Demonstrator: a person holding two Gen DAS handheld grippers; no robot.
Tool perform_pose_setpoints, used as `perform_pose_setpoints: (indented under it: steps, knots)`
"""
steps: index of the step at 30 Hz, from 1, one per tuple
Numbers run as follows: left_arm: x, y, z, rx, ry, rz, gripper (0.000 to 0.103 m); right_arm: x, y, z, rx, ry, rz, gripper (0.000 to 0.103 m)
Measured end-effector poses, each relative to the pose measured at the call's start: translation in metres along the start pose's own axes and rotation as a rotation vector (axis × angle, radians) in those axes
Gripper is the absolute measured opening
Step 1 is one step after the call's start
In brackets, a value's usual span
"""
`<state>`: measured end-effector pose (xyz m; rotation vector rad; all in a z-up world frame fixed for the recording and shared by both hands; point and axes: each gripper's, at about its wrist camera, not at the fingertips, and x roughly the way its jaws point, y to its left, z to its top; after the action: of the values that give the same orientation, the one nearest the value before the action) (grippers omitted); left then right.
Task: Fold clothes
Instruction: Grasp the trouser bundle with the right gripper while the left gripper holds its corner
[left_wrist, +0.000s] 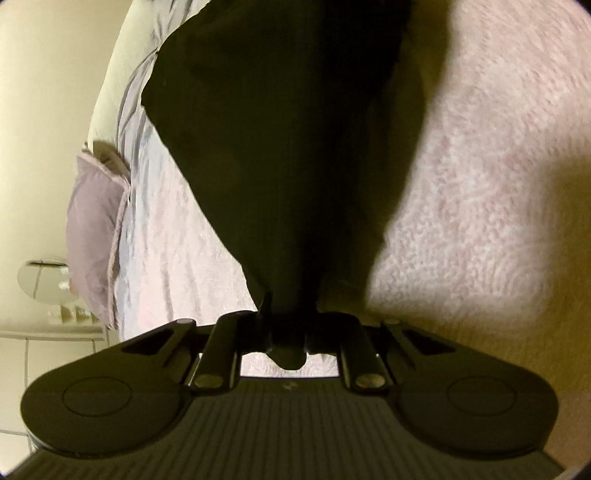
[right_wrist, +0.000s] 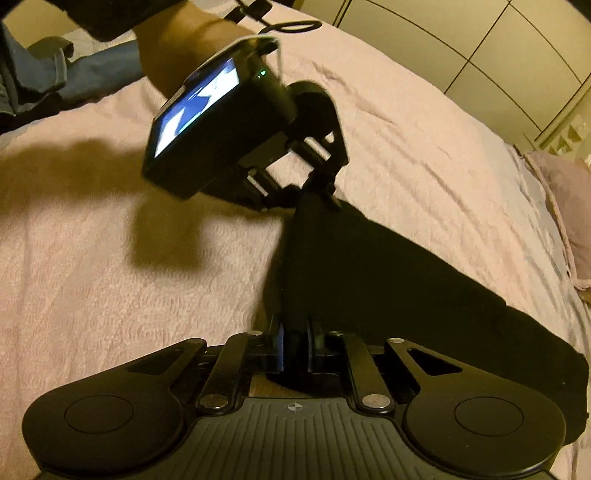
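Note:
A black garment (left_wrist: 280, 155) hangs stretched above a pink bedspread (left_wrist: 480, 184). My left gripper (left_wrist: 290, 321) is shut on one corner of it, and the cloth bunches between the closed fingers. In the right wrist view my right gripper (right_wrist: 295, 332) is shut on another corner of the same black garment (right_wrist: 369, 277). The left gripper (right_wrist: 314, 195) shows there too, held in a hand, pinching the garment's far corner. The cloth spans between both grippers and trails off to the right.
The pink bedspread (right_wrist: 92, 277) covers the bed. A lilac pillow (left_wrist: 96, 221) lies at the bed's edge, also seen in the right wrist view (right_wrist: 569, 206). Blue and dark clothes (right_wrist: 44, 81) lie at the far left. Wardrobe doors (right_wrist: 461, 48) stand behind the bed.

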<state>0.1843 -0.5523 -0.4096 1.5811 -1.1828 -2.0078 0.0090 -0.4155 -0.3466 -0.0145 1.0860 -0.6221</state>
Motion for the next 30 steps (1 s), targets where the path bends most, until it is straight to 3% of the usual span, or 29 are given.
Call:
perform_pose_setpoints:
  steps: [4,9,11,12,14,15,19,21,22,23,24,26,28,30]
  knots:
    - [-0.003,0.008,-0.007,-0.044,0.04,-0.017,0.017,-0.007,0.002,-0.008,0.011,0.005,0.012,0.009]
    - [0.004,0.037,-0.018,-0.176,0.168,-0.021,0.027,-0.022,0.0,-0.03,0.062,0.041,0.028,0.009]
    - [-0.011,0.033,-0.024,-0.141,0.145,-0.002,0.035,-0.031,-0.002,-0.044,0.076,0.055,0.008,0.012]
    - [-0.021,0.029,-0.029,-0.108,0.119,0.012,0.047,-0.035,-0.002,-0.05,0.082,0.063,-0.001,0.017]
    - [-0.037,0.021,-0.036,-0.046,0.065,0.041,0.062,-0.041,-0.002,-0.058,0.096,0.077,-0.016,0.049]
    - [-0.043,0.016,-0.037,-0.015,0.039,0.056,0.063,-0.041,0.002,-0.054,0.081,0.066,-0.016,0.054]
    - [-0.035,0.003,-0.026,0.103,-0.017,0.071,0.063,-0.038,0.016,-0.041,0.02,0.022,-0.016,0.055]
    - [-0.024,0.002,-0.021,0.126,-0.021,0.073,0.058,-0.036,0.024,-0.034,-0.014,-0.001,-0.017,0.055]
    - [-0.018,0.005,-0.018,0.116,-0.013,0.071,0.054,-0.03,0.028,-0.027,-0.054,-0.021,-0.026,0.055]
    - [-0.012,0.008,-0.013,0.075,0.008,0.058,0.032,-0.024,0.033,-0.021,-0.097,-0.039,-0.037,0.055]
    - [-0.007,0.016,-0.01,0.019,0.027,0.044,0.019,-0.014,0.039,-0.017,-0.155,-0.044,-0.062,0.055]
    - [0.0,0.028,-0.006,-0.07,0.049,0.028,0.018,0.01,0.048,-0.013,-0.266,-0.02,-0.12,0.055]
    - [0.0,0.032,-0.004,-0.096,0.048,0.037,0.017,0.033,0.05,-0.016,-0.342,0.019,-0.162,0.056]
    - [-0.001,0.034,-0.002,-0.127,0.051,0.041,0.016,0.038,0.042,-0.02,-0.337,0.006,-0.139,0.056]
